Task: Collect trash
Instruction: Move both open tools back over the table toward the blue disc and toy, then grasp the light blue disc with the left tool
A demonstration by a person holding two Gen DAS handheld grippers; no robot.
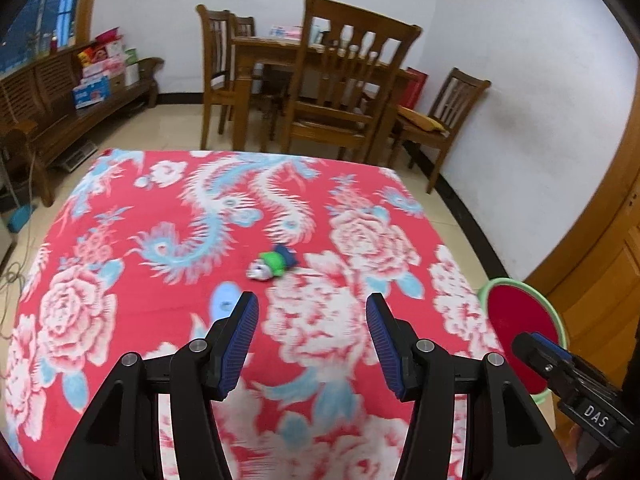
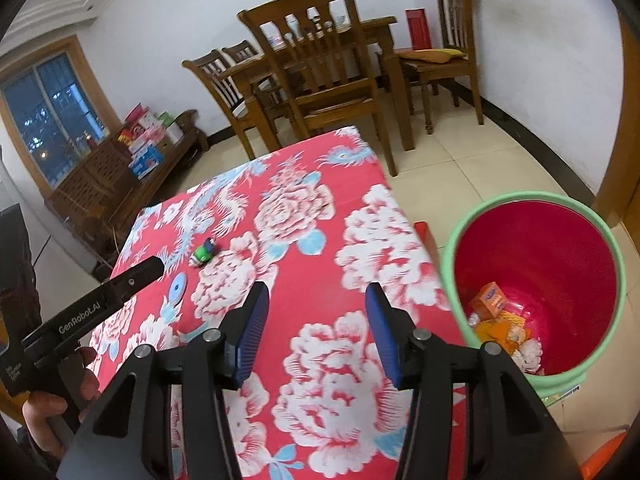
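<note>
One piece of trash lies near the middle of the left wrist view: a small crumpled thing, green and dark blue with a whitish end, alone on the red flowered cloth of the bench. In the right wrist view it sits left of centre, small and far off. A pale blue disc lies just nearer, close to the left gripper's tip; whether it is trash or part of the cloth's print I cannot tell.

The left gripper hangs above the cloth with its blue pads apart and nothing between them, the crumpled piece just beyond. The right gripper is likewise spread and empty, over the bench edge beside the bin.

The bin, green outside and red inside, stands on the floor at the right of that view and already holds an orange carton and other scraps. So the step in hand looks like going for the last piece; the next move calls for the left gripper to drop over it and close.

Readable writing: "GenRobot.AI" along the left gripper's side, "DAS" on the right one. The carton's print is too small to read.
</note>
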